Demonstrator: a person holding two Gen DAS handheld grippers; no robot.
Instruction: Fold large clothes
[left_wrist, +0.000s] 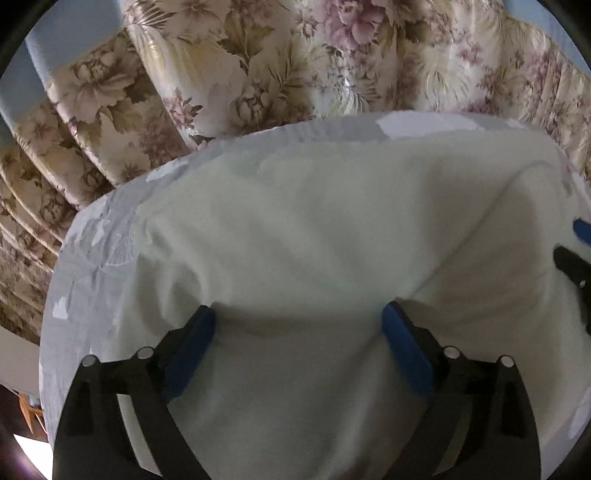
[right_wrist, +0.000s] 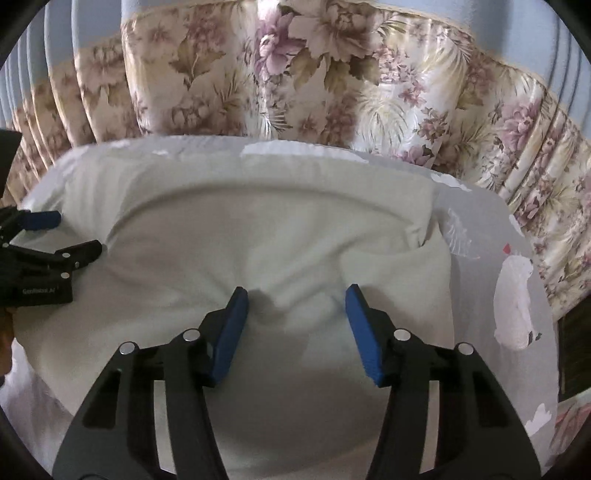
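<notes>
Jaws of left gripper (left_wrist: 298, 314) wide, right gripper (right_wrist: 296, 295) narrower — both empty over garment (right_wrist: 258, 229); bear print (right_wrist: 515, 295) right-view only

Left gripper (left_wrist: 298, 314): black angular linkage arms, silver round pivot pins, flat blue pads (left_wrist: 406, 350). Right gripper (right_wrist: 296, 295): same build, blue pads (right_wrist: 229, 336). Small pale lettering on left gripper's black body, illegible.

Both are pointing steeply downward: the left gripper (left_wrist: 298, 314) is gaping wide, the right gripper (right_wrist: 296, 295) is standing partly spread, both gripping nothing.
</notes>
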